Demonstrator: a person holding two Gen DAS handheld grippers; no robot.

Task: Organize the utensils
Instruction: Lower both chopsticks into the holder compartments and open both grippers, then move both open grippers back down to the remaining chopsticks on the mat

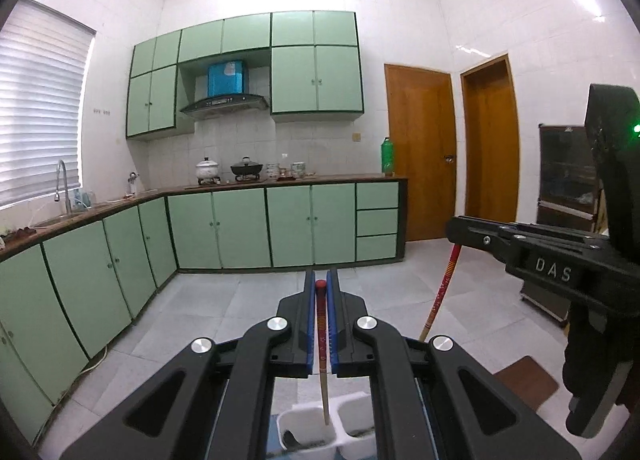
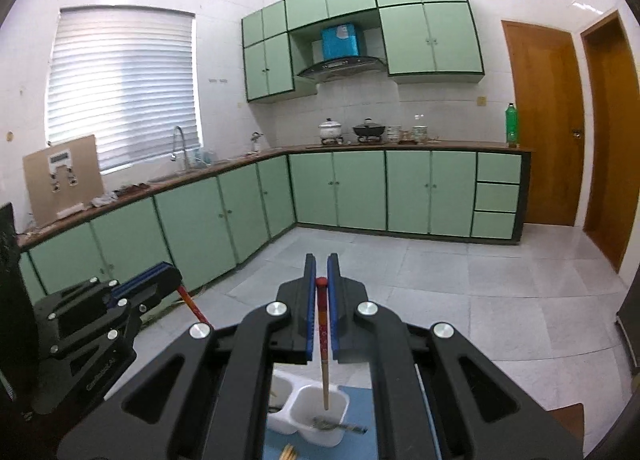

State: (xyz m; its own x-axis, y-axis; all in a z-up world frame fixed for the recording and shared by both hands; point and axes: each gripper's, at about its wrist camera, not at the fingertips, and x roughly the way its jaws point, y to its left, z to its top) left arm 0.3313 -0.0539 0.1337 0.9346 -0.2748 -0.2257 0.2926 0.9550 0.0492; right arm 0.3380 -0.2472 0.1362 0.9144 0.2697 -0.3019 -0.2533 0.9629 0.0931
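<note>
My left gripper is shut on a red-topped wooden chopstick that hangs down into the left cup of a white two-cup utensil holder. My right gripper is shut on a second red-topped chopstick, whose tip hangs over the right cup of the holder. The right gripper with its chopstick shows at the right of the left wrist view. The left gripper shows at the left of the right wrist view. A fork lies in the right cup.
The holder stands on a blue mat. Green kitchen cabinets and a counter with pots line the far walls. Two wooden doors are at the right. Pale wooden sticks poke up at the bottom edge.
</note>
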